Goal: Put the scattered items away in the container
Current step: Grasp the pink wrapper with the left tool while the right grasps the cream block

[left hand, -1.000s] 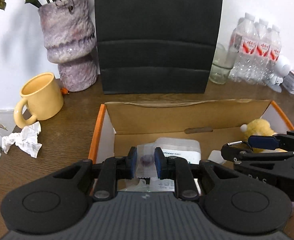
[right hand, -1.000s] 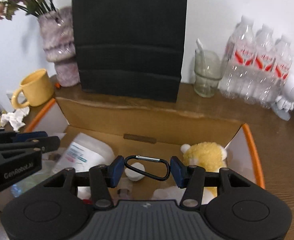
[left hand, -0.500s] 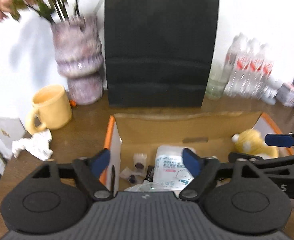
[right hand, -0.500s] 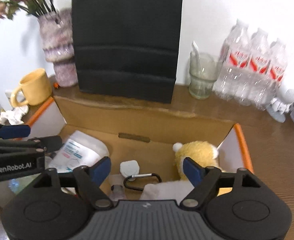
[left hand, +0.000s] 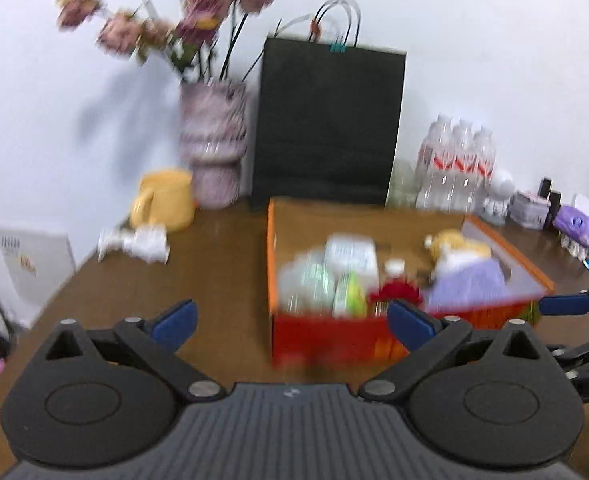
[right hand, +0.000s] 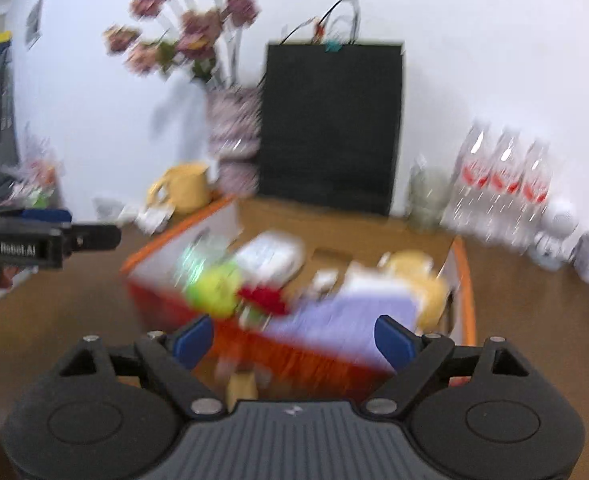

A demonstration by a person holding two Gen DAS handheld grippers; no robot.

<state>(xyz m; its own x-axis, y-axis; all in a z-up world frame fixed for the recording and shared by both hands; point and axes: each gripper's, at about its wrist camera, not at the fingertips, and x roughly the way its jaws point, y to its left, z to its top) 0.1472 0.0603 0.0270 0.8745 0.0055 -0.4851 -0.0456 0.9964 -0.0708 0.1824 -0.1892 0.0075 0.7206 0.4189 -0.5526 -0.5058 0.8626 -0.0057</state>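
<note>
Both loads released into the box point(left hand: 374, 340); left gripper point(left hand: 290, 320) and right gripper point(right hand: 294, 338), jaws still opening and empty, withdrawn; deposits judged complete.

Looks like somebody's home or a small office corner: brown wooden tabletop point(left hand: 222, 264) against a white wall, vase point(left hand: 213, 142) of flowers, yellow mug point(left hand: 166, 199), black paper bag point(left hand: 326, 124), water bottles point(left hand: 456, 162).

Table point(left hand: 214, 264) is brown wood with a slight sheen. The box point(left hand: 278, 248) looks like plain matte cardboard inside, glossy orange-red outside. Black bag point(left hand: 326, 124) in the upper middle: matte paper. Water bottles point(right hand: 498, 184) on the right are shiny clear plastic.
</note>
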